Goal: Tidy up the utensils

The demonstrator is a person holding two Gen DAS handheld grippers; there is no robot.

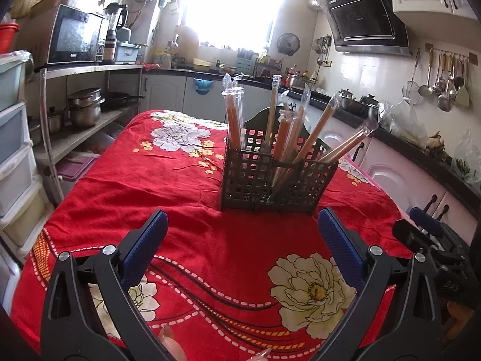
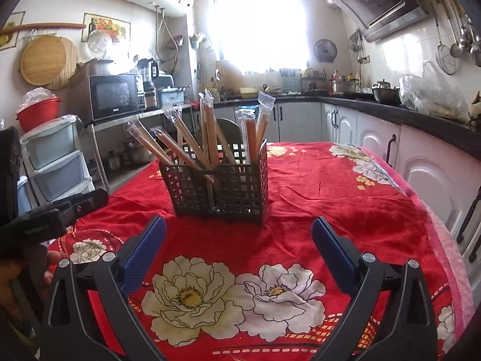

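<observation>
Both grippers, left (image 1: pixel 242 225) and right (image 2: pixel 239 231), gape empty, ribbed blue pads (image 1: pixel 147 249) apart above red floral cloth (image 1: pixel 210 210), facing a dark lattice plastic basket (image 1: pixel 276 180) of film-wrapped chopsticks (image 1: pixel 234 120).

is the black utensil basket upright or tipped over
Upright: the basket sits flat on the red tablecloth, wrapped chopsticks sticking out of its open top.

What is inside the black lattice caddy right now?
The black lattice caddy holds plastic-wrapped chopsticks, upright and leaning across its compartments, tops sticking out. Their lower ends are mostly screened by the lattice, so anything lying at the bottom cannot be seen.
</observation>
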